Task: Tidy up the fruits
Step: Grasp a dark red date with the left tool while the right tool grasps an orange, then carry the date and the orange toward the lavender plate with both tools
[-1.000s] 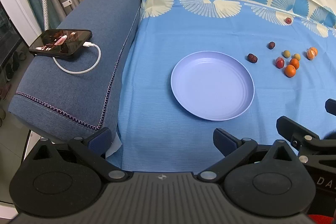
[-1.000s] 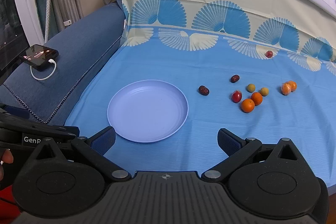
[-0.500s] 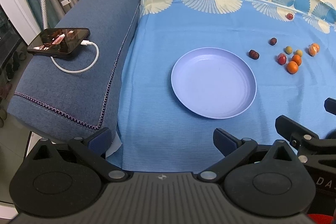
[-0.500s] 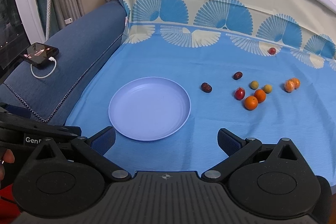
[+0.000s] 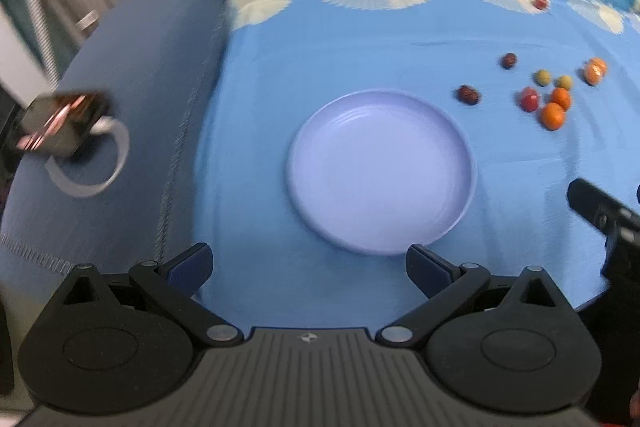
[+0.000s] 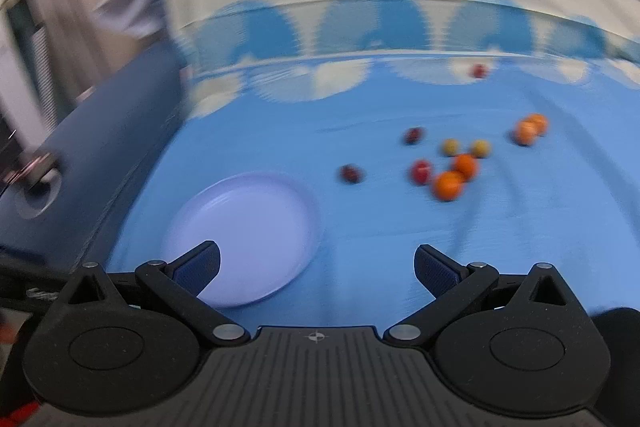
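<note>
Both grippers, left gripper (image 5: 308, 263) and right gripper (image 6: 316, 261), hover with jaws spread wide and hold nothing. Between them on the blue cloth (image 5: 256, 75) sits the lavender plate (image 5: 382, 171), with no fruit in it; the small fruits (image 6: 448, 185) lie scattered toward the cloth's right edge.

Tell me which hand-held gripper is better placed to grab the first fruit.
Right. The right hand-held gripper, open, faces the oranges; the left hand-held gripper fronts the empty plate.
</note>
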A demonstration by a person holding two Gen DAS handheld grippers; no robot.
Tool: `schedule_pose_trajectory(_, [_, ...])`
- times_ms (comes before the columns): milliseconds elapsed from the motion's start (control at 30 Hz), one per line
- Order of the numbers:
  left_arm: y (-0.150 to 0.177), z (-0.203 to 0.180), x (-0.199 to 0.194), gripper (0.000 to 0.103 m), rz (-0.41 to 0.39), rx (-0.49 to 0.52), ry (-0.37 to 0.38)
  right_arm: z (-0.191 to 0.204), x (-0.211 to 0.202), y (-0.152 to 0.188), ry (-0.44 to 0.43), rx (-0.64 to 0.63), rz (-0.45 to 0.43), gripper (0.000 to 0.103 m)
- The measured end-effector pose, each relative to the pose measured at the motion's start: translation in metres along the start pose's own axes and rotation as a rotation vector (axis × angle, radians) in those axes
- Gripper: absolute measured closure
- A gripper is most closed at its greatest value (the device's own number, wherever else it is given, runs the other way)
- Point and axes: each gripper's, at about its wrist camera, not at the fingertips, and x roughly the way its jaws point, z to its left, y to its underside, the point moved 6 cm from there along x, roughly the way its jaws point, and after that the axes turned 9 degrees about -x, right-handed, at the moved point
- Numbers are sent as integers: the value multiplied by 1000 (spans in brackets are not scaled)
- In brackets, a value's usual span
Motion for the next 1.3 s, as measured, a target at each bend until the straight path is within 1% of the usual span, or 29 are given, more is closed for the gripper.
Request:
schedule_pose_trajectory(100, [-22, -32, 14, 0, 14, 56, 48, -38, 13, -1, 104, 51, -50, 0])
schedule_pose_trajectory(167, [-40, -58, 29, 0, 36, 100, 92, -64, 28, 0, 163, 68, -58, 0])
schedule_pose_trajectory(233, [-62, -86, 46, 0, 42, 152, 114, -87, 48, 1, 215, 77, -50, 0])
schedule_pose_trajectory(267, [-73, -101, 56, 0, 34, 179, 119, -93, 63, 4, 226, 85, -27, 0])
schedule_pose_trajectory(367, [-100, -141, 89, 0, 18, 269, 124, -111, 109, 1, 237, 75, 9, 1])
schedule_pose_trajectory(433, [-111, -163, 117, 0, 50, 313, 143, -117, 138, 2, 207, 54, 41, 2])
schedule_pose_trajectory(500, [-118, -181, 148, 0, 95, 340, 160, -118, 166, 3, 193, 57, 74, 11])
schedule_pose_trajectory(567, [-123, -190, 170, 1, 116, 345, 165, -120, 188, 4, 188, 61, 110, 21])
schedule_pose_trajectory(700, [-130, -201, 200, 1, 149, 345, 180, -122, 211, 10, 204, 41, 122, 21])
schedule_pose_trajectory(767, [-129, -205, 210, 1, 166, 340, 179, -121, 213, 14, 214, 20, 107, 18])
schedule_pose_trajectory(833, [-128, -204, 212, 1, 159, 323, 200, -118, 213, 15, 236, -8, 97, 16])
schedule_pose_trajectory(867, [-128, -204, 210, 10, 160, 315, 223, -118, 213, 14, 241, -12, 96, 17])
schedule_pose_trajectory(900, [-128, -206, 208, 34, 167, 303, 257, -119, 213, 14, 240, -10, 95, 19])
schedule_pose_trajectory(933, [-128, -207, 204, 52, 178, 279, 305, -119, 212, 13, 230, -7, 91, 36])
schedule_pose_trajectory(967, [-129, -207, 198, 69, 174, 266, 319, -119, 209, 12, 227, -11, 80, 63])
schedule_pose_trajectory(1000, [-129, -209, 193, 69, 157, 274, 327, -117, 206, 11, 230, -28, 71, 66])
schedule_pose_trajectory(1033, [-128, -211, 188, 69, 133, 288, 346, -117, 203, 10, 249, -38, 75, 66])
schedule_pose_trajectory(1067, [-126, -212, 182, 69, 110, 300, 366, -119, 202, 11, 249, -25, 76, 66])
schedule_pose_trajectory(1100, [-124, -212, 176, 69, 99, 303, 370, -121, 201, 11, 252, -6, 75, 66])
schedule_pose_trajectory(1200, [-121, -199, 152, 69, 66, 269, 393, -127, 194, 12, 286, 6, 78, 66])
schedule_pose_trajectory(1300, [-116, -175, 113, 69, 30, 215, 410, -134, 174, 5, 315, 36, 71, 66])
